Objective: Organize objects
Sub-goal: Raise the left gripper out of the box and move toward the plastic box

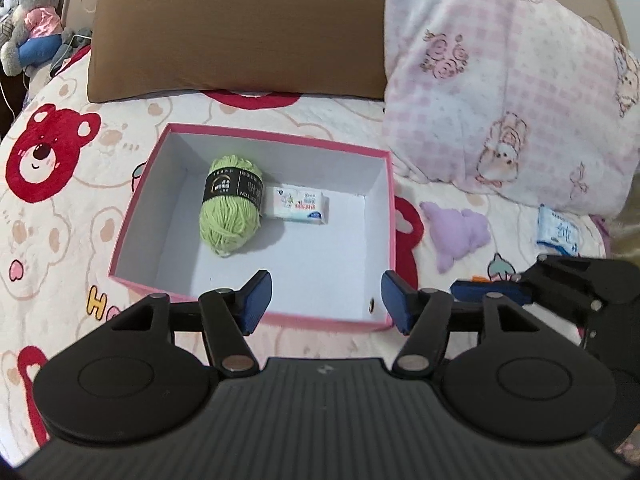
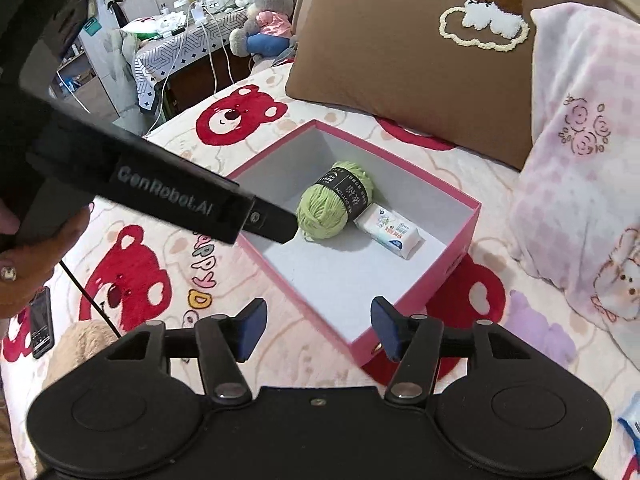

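An open pink box [image 1: 280, 135] with a white inside lies on the bed. In it are a green yarn ball [image 1: 230, 208] with a black band and, touching it on the right, a small white tissue pack [image 1: 298, 204]. My left gripper [image 1: 325, 284] hangs above the box's near edge, open, with nothing between its blue pads. The right wrist view shows the same box [image 2: 460, 236], yarn ball [image 2: 334, 204] and tissue pack [image 2: 394, 232]. My right gripper [image 2: 319, 312] stands open and empty over the box's near corner.
A brown pillow [image 1: 240, 32] and a pink checked pillow [image 1: 500, 80] lie behind the box. A purple plush [image 1: 456, 236] and a blue-white packet [image 1: 558, 234] sit to its right. Left of the box a phone [image 2: 42, 322] lies on the bear-print bedspread [image 2: 248, 116].
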`<state>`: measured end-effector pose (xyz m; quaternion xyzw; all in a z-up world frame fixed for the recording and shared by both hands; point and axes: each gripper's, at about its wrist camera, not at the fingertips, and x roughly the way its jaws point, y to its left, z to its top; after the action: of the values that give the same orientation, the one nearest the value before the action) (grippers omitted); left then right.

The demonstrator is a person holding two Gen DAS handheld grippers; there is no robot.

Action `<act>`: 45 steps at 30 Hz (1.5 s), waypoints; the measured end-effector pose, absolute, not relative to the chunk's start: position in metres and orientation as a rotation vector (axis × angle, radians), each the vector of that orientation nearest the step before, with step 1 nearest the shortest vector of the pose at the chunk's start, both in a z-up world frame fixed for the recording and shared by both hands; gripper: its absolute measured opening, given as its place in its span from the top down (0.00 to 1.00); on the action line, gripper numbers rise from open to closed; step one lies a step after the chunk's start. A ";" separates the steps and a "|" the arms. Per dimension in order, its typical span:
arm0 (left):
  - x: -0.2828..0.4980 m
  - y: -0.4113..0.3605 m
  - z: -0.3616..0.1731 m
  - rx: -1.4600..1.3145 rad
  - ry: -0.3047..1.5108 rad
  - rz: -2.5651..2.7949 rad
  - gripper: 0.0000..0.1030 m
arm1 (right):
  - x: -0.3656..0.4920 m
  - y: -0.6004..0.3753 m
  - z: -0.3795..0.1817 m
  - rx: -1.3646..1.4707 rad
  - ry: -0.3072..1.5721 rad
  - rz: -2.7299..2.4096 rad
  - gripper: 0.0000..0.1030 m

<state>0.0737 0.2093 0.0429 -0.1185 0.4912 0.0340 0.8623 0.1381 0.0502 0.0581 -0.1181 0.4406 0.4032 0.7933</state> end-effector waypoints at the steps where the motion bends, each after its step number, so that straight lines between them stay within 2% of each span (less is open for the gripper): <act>1: 0.070 0.207 0.044 -0.244 1.035 0.069 0.41 | 0.135 0.048 0.061 -0.253 0.947 0.864 0.37; 4: 0.060 0.199 0.050 -0.248 1.048 0.058 0.39 | 0.127 0.040 0.067 -0.252 0.927 0.843 0.28; 6: 0.053 0.194 0.054 -0.257 1.051 0.045 0.39 | 0.123 0.035 0.070 -0.236 0.929 0.826 0.18; 10: 0.040 0.181 0.064 -0.239 1.046 0.026 0.32 | 0.115 0.022 0.076 -0.215 0.931 0.828 0.18; 18: 0.021 0.154 0.073 -0.195 1.068 -0.027 0.29 | 0.090 -0.008 0.083 -0.256 0.960 0.817 0.17; 26: 0.002 0.126 0.078 -0.173 1.097 -0.110 0.19 | 0.066 -0.052 0.082 -0.332 0.970 0.793 0.17; 45: -0.005 0.030 0.054 -0.119 1.167 -0.277 0.16 | 0.050 -0.188 0.069 -0.257 1.033 0.650 0.18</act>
<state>-0.0047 0.0301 0.0542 -0.0559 0.5488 -0.1304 0.8238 0.0502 -0.1879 0.0686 -0.1203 0.4836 0.3042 0.8118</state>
